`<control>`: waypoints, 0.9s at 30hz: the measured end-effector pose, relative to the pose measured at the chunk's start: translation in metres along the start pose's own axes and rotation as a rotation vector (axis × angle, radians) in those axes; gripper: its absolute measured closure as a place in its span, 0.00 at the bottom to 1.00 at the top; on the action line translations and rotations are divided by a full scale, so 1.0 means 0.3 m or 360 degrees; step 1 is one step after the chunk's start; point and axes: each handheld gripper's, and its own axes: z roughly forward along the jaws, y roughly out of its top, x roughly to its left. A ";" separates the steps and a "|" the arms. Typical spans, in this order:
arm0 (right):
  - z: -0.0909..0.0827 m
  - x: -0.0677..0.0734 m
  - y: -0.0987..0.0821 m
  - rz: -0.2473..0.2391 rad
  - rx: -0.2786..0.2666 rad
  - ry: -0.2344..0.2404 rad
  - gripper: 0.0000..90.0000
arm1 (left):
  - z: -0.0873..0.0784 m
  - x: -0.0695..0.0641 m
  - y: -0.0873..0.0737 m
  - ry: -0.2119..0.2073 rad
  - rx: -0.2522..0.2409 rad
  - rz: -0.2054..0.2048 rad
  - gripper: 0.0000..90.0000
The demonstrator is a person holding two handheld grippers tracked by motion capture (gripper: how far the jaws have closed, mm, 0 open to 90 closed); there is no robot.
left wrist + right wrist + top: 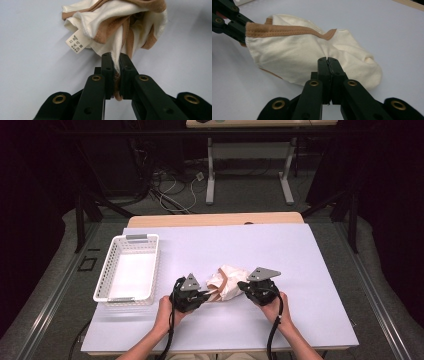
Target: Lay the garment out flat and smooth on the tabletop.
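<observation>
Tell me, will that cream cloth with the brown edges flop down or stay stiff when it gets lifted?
Probably it will flop: the cream cloth lies bunched in soft folds. It looks thin and light, so it should lift easily. The left gripper is shut on one edge, the right gripper appears shut on another, so it will likely sag between them.

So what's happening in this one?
A person at a table works a crumpled cream garment with tan trim using a tool in each hand. The left tool is shut on a pinch of the cloth, near its care label. The right tool is shut at the garment's other side, seemingly nipping its edge. The garment lies bunched on the pale table cover; a white basket stands to the left with nothing visible in it.
</observation>
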 end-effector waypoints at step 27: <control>0.051 0.072 0.020 -0.0029 0.0088 0.0111 0.71 | 0.051 -0.029 0.001 -0.0037 0.0093 0.0057 0.75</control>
